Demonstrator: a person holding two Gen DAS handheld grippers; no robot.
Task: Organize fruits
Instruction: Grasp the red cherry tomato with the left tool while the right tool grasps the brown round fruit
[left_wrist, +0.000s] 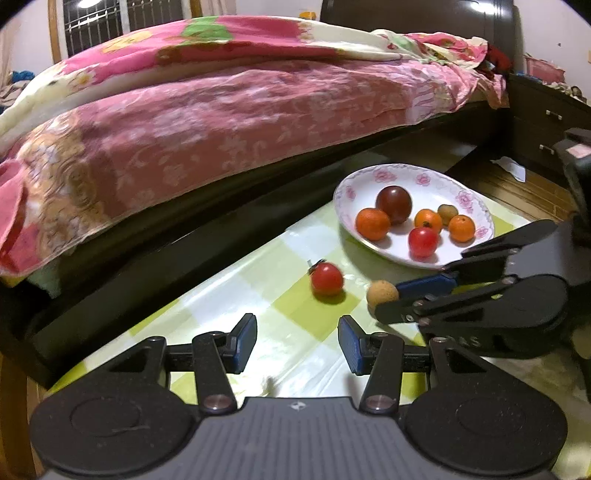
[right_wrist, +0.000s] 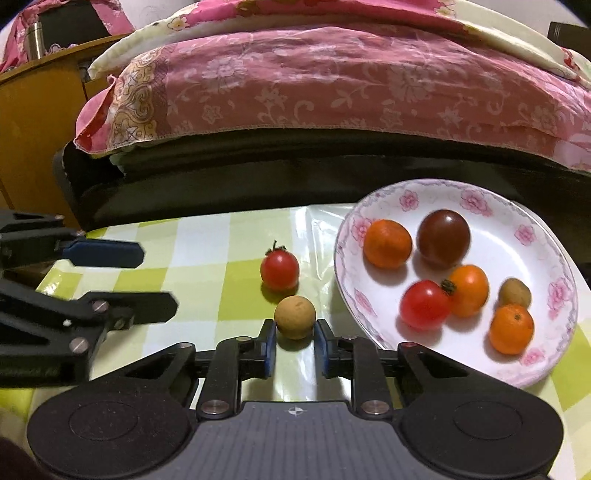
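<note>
The right gripper (right_wrist: 294, 334) has its blue-padded fingers (right_wrist: 268, 341) clamped on a small tan longan (right_wrist: 294, 317) that sits on the checkered worktop (right_wrist: 207, 280). Just past it at 11 o'clock there's a loose red cherry tomato (right_wrist: 279, 270) with its stem on. At 2 o'clock sits the flowered plate (right_wrist: 546, 258) — it holds a dark tomato (right_wrist: 444, 238), three small oranges, another red tomato and a second longan. The left gripper (left_wrist: 297, 341) hovers over the worktop with its fingers (left_wrist: 245, 341) partly spread and nothing between them — the loose tomato lies at its 12 o'clock. A bed with a pink floral blanket (right_wrist: 332, 88) runs along the far edge.
</note>
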